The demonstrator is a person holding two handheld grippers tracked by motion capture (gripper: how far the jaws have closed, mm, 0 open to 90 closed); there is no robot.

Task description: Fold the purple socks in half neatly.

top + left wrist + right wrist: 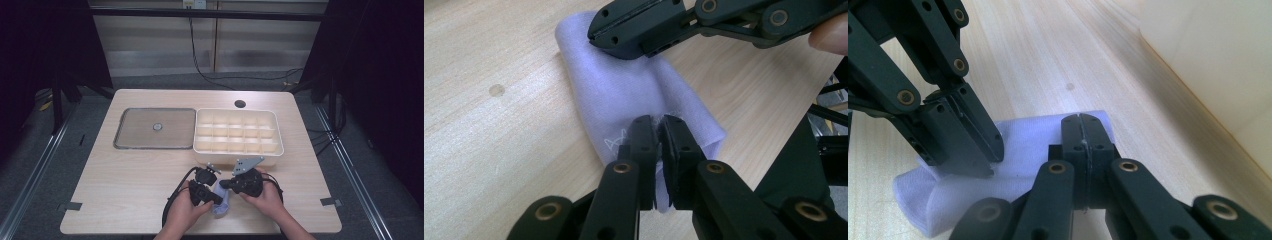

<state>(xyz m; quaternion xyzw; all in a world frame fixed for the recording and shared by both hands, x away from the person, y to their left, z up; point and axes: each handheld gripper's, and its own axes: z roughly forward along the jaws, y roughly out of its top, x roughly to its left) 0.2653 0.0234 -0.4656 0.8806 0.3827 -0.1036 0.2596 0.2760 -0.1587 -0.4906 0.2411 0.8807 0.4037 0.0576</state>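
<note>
The wooden tabletop [125, 195] stands on a grey floor [45, 165] with dark curtains either side and cables behind. A flat grey tray [135, 137] lies at the back left, touching a cream compartment box [272, 120] on its right. The box wall stands just beyond both tongs, while bare wood stretches to the left. At the near edge lies a folded lilac cloth [222, 206]. The left tongs [658, 131] are clamped on its one end, the right tongs [1083, 131] on the other.
</note>
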